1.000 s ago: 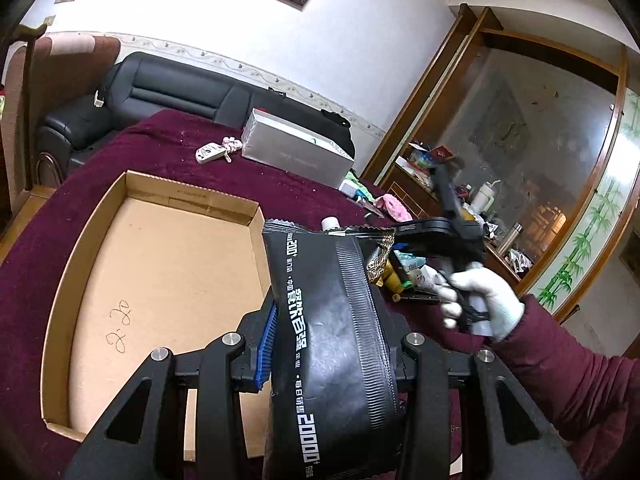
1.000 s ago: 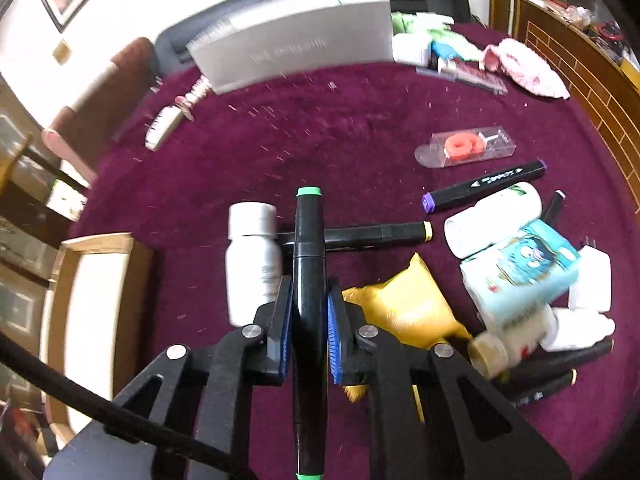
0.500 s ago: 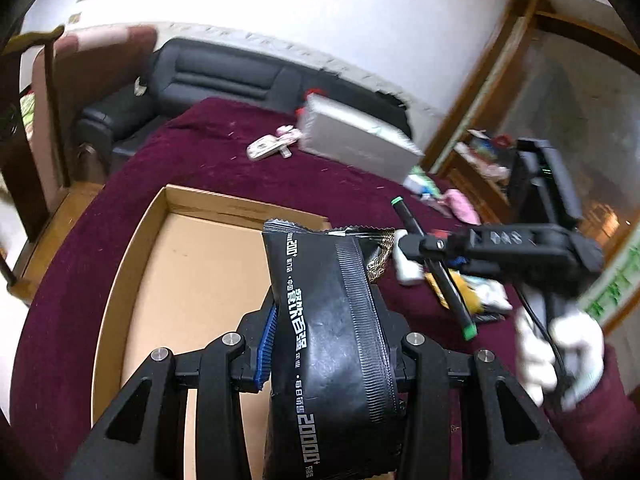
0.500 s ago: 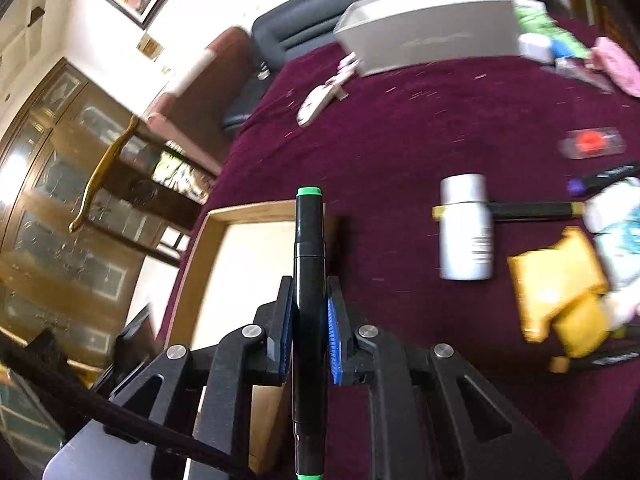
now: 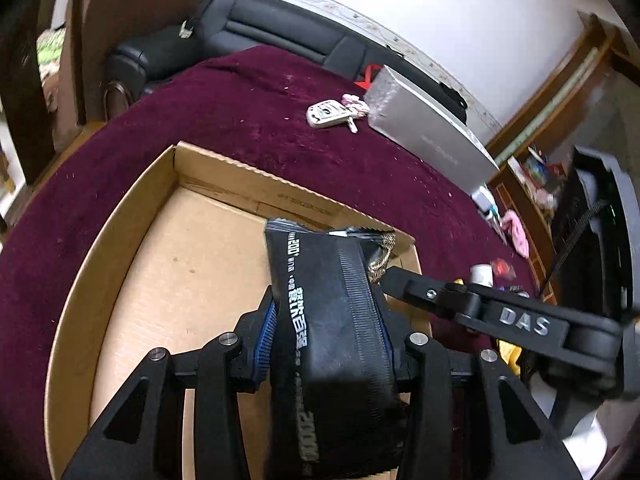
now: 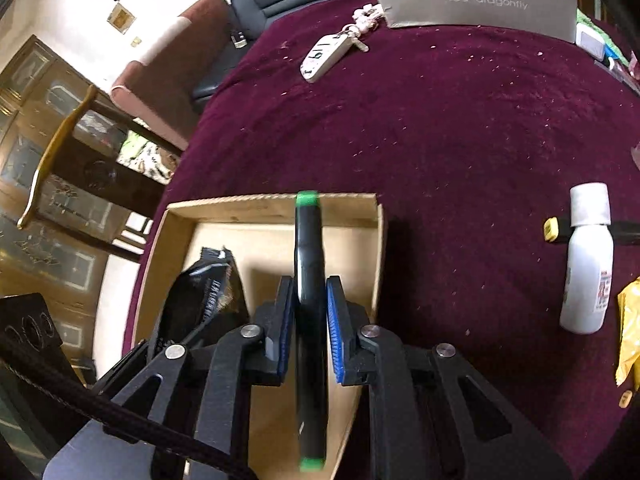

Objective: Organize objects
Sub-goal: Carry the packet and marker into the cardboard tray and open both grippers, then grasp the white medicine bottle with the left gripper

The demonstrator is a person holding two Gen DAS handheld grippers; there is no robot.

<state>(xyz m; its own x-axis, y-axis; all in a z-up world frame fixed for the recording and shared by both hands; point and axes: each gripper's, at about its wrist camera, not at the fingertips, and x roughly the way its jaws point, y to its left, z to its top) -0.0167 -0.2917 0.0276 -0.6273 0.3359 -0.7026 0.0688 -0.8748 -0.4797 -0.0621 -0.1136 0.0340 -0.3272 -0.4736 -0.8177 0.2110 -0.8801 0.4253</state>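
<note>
Hovering over: shallow brown cardboard tray (image 6: 224, 210) on the maroon velvet tablecloth (image 6: 460, 128).
Left gripper (image 5: 326, 328): jaws opening, blue pads beside the black foil snack packet (image 5: 332, 320) between them.
Right gripper (image 6: 310, 320): jaws opening, gaps showing around the black green-capped marker (image 6: 309, 280) between them.
</note>
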